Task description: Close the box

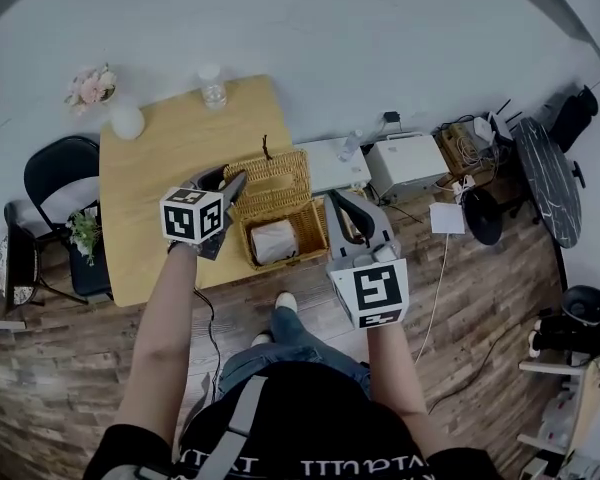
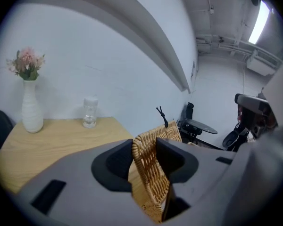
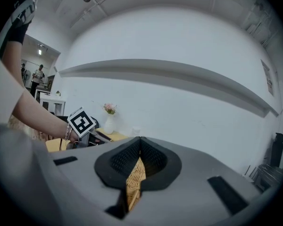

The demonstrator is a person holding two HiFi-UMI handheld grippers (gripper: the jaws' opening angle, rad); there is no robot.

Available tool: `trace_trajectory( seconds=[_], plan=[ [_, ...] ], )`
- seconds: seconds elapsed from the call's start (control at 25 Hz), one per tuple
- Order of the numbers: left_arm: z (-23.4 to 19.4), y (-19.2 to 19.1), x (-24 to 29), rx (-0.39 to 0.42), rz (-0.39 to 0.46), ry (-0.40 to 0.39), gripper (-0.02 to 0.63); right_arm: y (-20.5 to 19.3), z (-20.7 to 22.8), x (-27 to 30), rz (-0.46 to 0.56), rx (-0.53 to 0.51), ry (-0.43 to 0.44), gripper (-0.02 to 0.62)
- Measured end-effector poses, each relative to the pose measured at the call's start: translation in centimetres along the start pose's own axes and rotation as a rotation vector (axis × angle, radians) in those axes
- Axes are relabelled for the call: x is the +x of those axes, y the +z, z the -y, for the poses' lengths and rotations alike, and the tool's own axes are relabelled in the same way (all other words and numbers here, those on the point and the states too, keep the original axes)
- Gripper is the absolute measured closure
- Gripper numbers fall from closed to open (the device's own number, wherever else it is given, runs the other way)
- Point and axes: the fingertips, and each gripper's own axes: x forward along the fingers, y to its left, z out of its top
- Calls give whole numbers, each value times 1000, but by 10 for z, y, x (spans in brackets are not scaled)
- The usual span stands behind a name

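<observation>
The box point(image 1: 317, 230) sits at the lower right corner of the desk point(image 1: 160, 168), mid-frame in the head view, and is open. Its lid point(image 1: 270, 173) is raised behind it, toward the top of the frame. A white item point(image 1: 275, 241) is seen inside.

The lid's free edge is clamped between the pads of the left tool point(image 2: 144, 157), held at a middling width. The right tool point(image 3: 140, 147) is drawn narrow. Wicker shows in the slit between its pads, and it appears to be pinched on the box's right wall.

The step in hand is judged to be the start of closing: the lid is gripped but not yet lowered. Next, the lid would need to be swung forward and down on its hinge until it is seated on the rim. The box should be steadied meanwhile, and the right tool cleared from the wall before the lid lands.
</observation>
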Motion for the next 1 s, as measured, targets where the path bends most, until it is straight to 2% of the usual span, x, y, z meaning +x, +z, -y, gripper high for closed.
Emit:
trace_trajectory(
  seconds=[0.44,0.64,0.84,1.0],
  plan=[
    [30,-5,-26,336,-21,56,448,1,-23,-46,-5,-3,-62,581],
    [42,-11,-36,439,-51,48,457,-5,-41,-67,-22,10,-80,581],
    [52,-16,-46,560,-67,81,463,-11,-53,-89,-40,24,-107,581],
    [64,-23,-55,597,-78,79,477,-17,-59,-105,-61,44,-129,581]
  ],
)
